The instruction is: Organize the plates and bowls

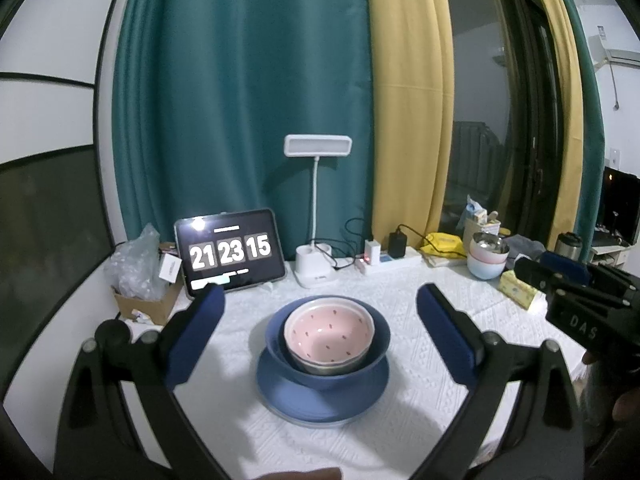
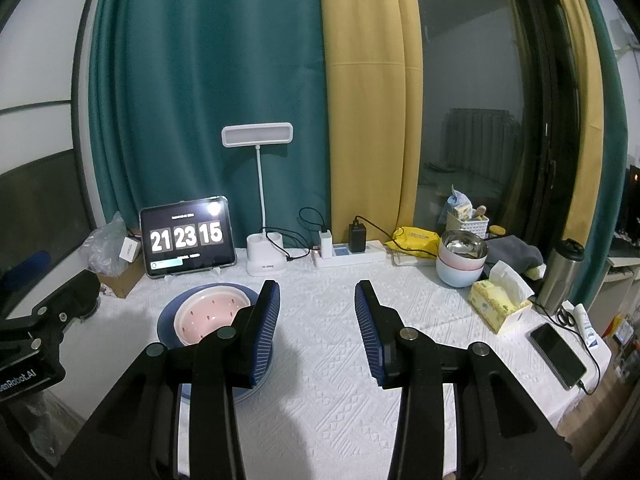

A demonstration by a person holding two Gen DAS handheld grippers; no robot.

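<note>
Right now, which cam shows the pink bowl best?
Left wrist: the pink bowl sits centred between the open fingers, fully visible, nested in the blue bowl on the blue plate. Right wrist shows only part of it at lower left, its near side hidden behind that gripper's left finger.

A home room: teal and yellow curtains [image 2: 248, 80] hang before a dark glass door, and a cloth-covered table [image 2: 328, 360] carries a desk lamp [image 2: 258, 136], tissue box [image 2: 498, 300], phone [image 2: 558, 354] and tablet clock [image 2: 186, 236].
</note>
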